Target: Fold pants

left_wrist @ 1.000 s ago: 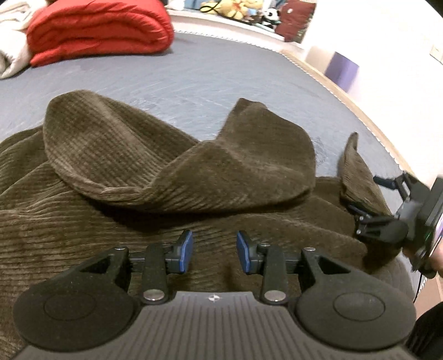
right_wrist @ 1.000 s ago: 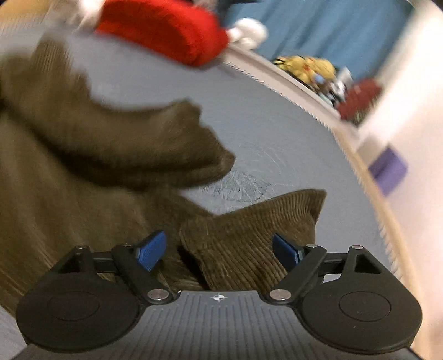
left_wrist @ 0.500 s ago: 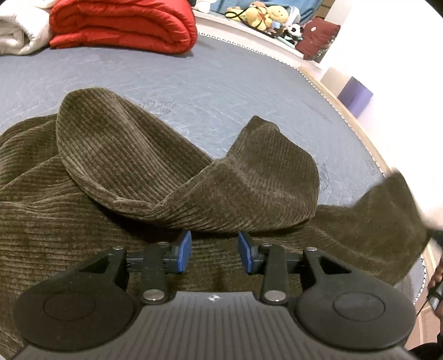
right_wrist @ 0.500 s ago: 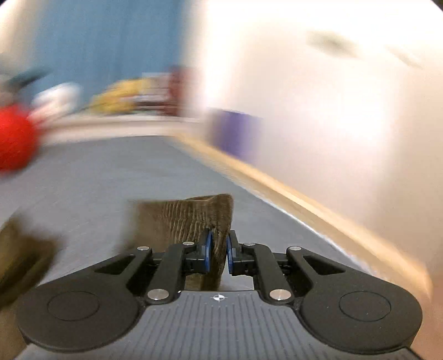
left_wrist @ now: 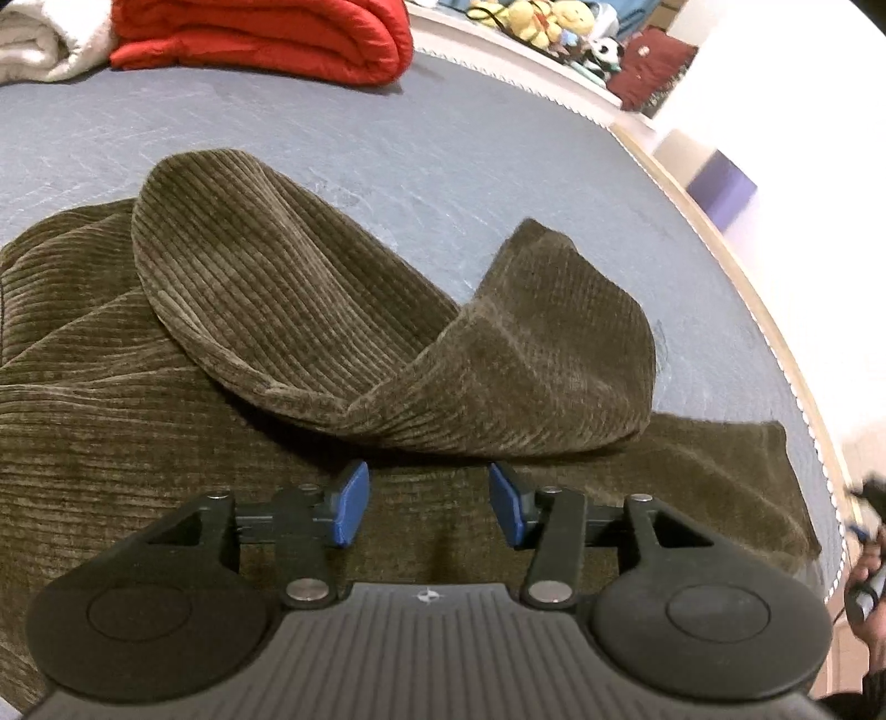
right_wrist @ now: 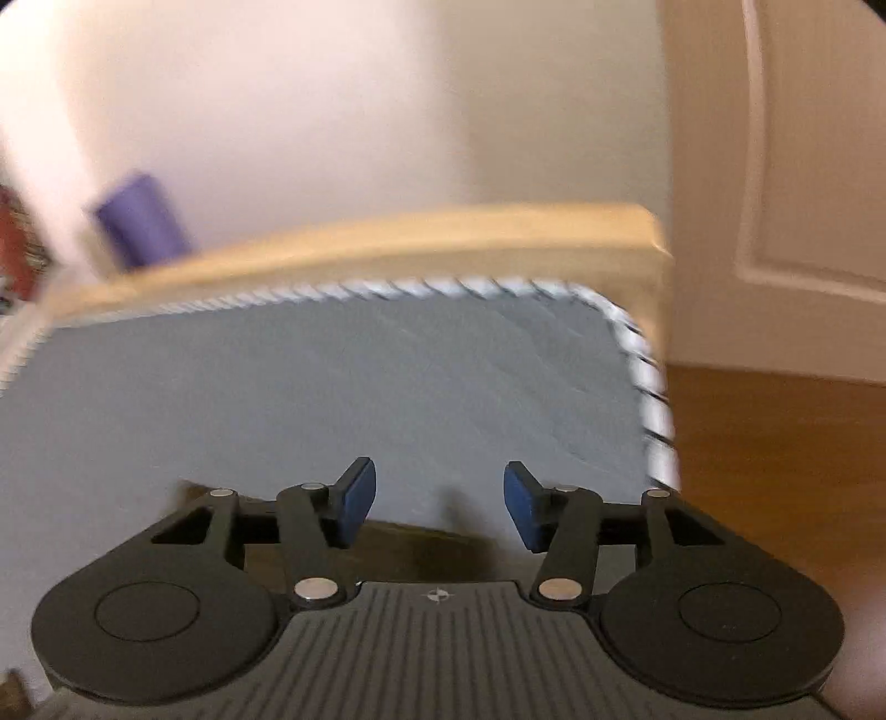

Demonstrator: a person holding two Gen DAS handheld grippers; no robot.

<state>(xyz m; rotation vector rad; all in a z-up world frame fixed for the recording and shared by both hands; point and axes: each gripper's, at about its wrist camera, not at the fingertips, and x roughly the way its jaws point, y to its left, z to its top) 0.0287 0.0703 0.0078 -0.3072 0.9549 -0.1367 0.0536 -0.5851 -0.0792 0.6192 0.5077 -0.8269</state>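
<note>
Rumpled pants lying on the bed, both jaws opening

We are watching the olive-brown corduroy pants (left_wrist: 310,310) lying bunched on the grey bed (left_wrist: 387,144); our left gripper (left_wrist: 425,501) and right gripper (right_wrist: 440,501) are spreading their jaws, gripping nothing.

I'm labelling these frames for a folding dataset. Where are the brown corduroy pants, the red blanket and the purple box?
brown corduroy pants (left_wrist: 288,288): left wrist view, on the raised fold.
red blanket (left_wrist: 266,33): left wrist view, on its folded top.
purple box (left_wrist: 720,191): left wrist view, on its side face.
</note>
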